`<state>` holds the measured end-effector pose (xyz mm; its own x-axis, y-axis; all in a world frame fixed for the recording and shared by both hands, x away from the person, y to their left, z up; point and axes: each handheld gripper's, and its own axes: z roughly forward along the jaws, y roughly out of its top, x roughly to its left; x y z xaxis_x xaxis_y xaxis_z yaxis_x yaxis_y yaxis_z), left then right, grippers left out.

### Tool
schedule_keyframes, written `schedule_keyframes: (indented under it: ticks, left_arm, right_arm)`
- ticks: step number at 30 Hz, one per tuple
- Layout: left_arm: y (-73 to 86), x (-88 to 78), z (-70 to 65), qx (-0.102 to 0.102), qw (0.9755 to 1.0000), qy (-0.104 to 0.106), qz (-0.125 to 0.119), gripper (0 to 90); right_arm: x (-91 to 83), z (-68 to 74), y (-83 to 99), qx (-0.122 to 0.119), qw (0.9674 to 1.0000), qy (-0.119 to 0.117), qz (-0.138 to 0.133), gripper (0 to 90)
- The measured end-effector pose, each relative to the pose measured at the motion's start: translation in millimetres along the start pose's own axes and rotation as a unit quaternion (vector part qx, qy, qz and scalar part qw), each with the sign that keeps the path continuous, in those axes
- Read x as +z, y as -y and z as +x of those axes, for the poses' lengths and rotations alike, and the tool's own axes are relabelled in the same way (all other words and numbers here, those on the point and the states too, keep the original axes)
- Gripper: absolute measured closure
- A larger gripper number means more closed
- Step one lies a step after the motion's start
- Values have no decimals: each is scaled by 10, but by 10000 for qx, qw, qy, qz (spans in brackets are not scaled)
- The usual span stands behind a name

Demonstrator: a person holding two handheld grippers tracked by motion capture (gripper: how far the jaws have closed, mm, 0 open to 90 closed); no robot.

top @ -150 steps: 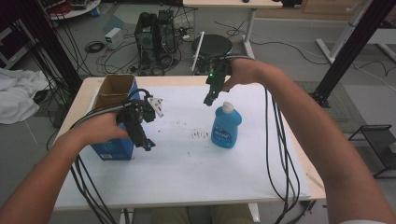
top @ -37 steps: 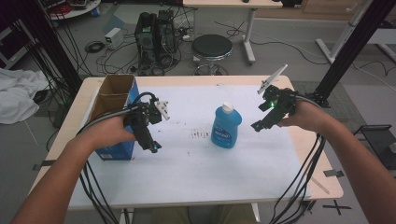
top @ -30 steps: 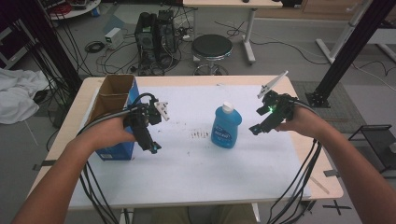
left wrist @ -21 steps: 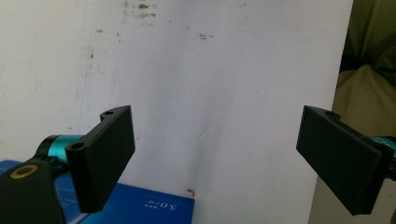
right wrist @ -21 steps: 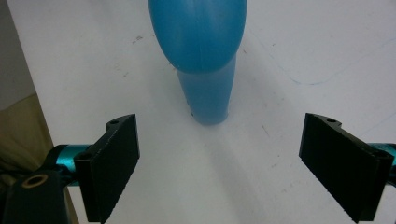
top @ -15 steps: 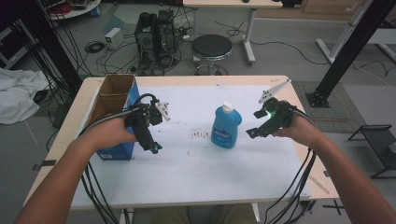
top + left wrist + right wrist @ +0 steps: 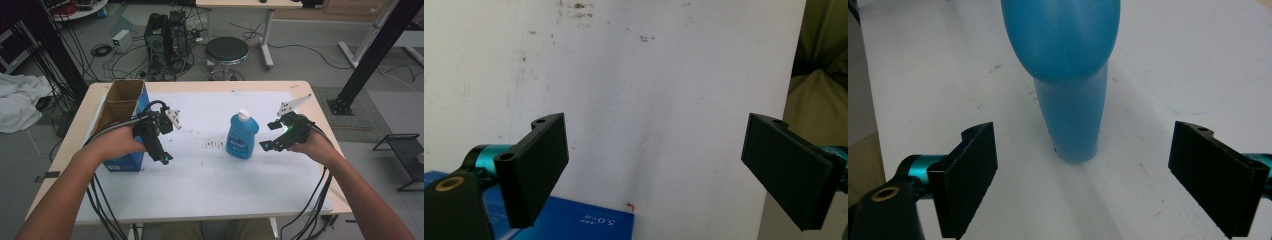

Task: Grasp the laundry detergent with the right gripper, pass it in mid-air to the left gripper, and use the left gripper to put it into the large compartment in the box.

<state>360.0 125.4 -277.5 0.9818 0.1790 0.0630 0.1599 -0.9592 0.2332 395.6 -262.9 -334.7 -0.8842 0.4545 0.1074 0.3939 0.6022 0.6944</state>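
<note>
A blue bottle (image 7: pixel 242 137) with a white cap stands upright at the middle of the white table top (image 7: pixel 210 175). My right gripper (image 7: pixel 265 146) is low over the table just right of the bottle, pointing at it, open. In the right gripper view the bottle (image 7: pixel 1068 75) stands a little ahead of the right gripper (image 7: pixel 1085 129), centred on the gap and apart from both pads. My left gripper (image 7: pixel 163 159) hangs open beside a blue cardboard box (image 7: pixel 122 127), pointing down at the table. In the left gripper view the left gripper (image 7: pixel 656 145) holds nothing.
The open-topped box (image 7: pixel 574 222) stands at the table's left side. Cables trail from both grippers over the near edge. Small dark marks (image 7: pixel 215 144) dot the table left of the bottle. Beyond the far edge are a stool (image 7: pixel 227 50) and computer gear (image 7: pixel 167 35).
My right gripper has sunk toward the table and drawn leftward to the bottle, jaws still wide. The left gripper, box and bottle have kept still.
</note>
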Motion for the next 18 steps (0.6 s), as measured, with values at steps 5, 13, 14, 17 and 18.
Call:
schedule_keyframes:
  ticks: [5, 13, 14, 17, 18]
  left_arm:
    - [8, 12, 6, -3, 10000, -16, -31, 116]
    - [17, 18, 17, -5, 10000, -21, -57, 116]
    - [19, 15, 17, -18, 10000, -10, -31, 116]
    - [25, 16, 22, -16, 10000, 32, -45, 116]
    - [28, 22, 20, -30, 10000, -11, -82, 116]
  right_arm:
    - [47, 6, 28, -128, 9997, 11, -216, 113]
    - [131, -7, 48, -139, 9992, -61, -365, 113]
    - [145, -16, 47, -198, 9991, -73, -378, 113]
    - [168, -16, 47, -160, 9989, -78, -434, 113]
    - [184, -21, 44, -189, 9986, -81, -482, 113]
